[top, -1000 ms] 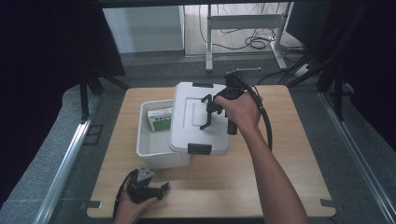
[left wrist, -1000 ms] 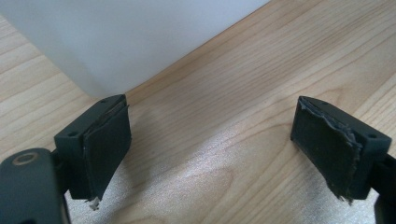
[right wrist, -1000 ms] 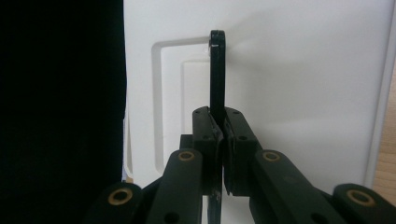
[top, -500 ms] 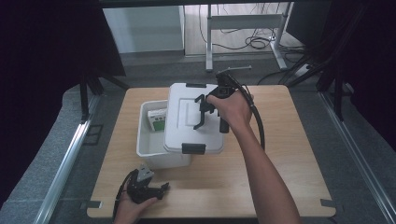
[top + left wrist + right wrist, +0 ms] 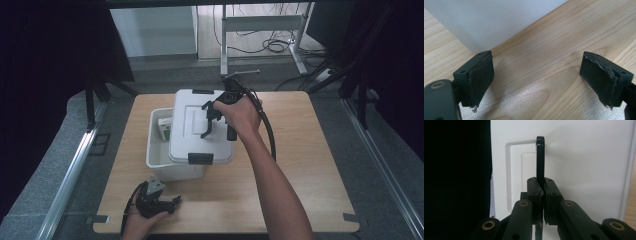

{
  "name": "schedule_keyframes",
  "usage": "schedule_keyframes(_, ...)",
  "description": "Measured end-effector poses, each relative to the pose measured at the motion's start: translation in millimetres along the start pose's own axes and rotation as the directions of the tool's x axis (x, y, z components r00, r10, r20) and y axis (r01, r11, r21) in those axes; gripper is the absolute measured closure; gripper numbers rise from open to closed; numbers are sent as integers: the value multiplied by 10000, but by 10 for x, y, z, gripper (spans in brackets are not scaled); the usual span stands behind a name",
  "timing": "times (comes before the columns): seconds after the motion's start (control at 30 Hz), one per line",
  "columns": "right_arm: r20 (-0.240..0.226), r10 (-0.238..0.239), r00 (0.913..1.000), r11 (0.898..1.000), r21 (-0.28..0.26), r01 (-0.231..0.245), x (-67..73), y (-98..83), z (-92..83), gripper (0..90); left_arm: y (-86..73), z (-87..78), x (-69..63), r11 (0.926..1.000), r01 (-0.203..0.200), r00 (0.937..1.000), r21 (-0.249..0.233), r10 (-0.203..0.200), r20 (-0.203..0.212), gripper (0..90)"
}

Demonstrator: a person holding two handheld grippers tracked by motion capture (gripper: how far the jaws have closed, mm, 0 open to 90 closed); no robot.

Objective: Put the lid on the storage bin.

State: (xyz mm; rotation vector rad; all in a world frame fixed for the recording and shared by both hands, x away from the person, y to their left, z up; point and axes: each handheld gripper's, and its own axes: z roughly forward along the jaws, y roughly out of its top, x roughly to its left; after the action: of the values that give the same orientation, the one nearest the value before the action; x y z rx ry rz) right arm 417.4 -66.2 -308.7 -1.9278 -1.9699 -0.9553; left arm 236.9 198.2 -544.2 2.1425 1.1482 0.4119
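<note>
From above, the right gripper [image 5: 212,119] holds the lid [image 5: 197,127] by its handle, askew over the box [image 5: 159,157] on the table [image 5: 300,165]. The left gripper [image 5: 536,77] rests with jaws apart. The right one is clamped on the handle [image 5: 540,157] (the best hold; the lid looks light, stiff, slippery).

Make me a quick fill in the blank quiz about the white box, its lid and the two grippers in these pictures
1. The right gripper is shut on the lid's black ____.
2. The lid covers the white box only ____.
3. The left gripper rests on the wooden table with its jaws ____.
4. A ____ and white carton sits inside the box.

Missing words: handle; partly; open; green
</note>
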Motion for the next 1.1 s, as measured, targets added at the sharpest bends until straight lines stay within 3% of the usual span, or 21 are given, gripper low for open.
schedule_keyframes(0.47, 153, -233, 9996, 9991, 352, 227, 180, 32, 182, 848, 0, 1, 0, 10000, -2, 10000, -9, 2, 11, 121)
schedule_keyframes(1.1, -71, -408, 9991, 9956, 847, 413, 453, 24, 428, 848, -1, 0, -3, 10000, 31, 10000, -10, -31, -23, 121)
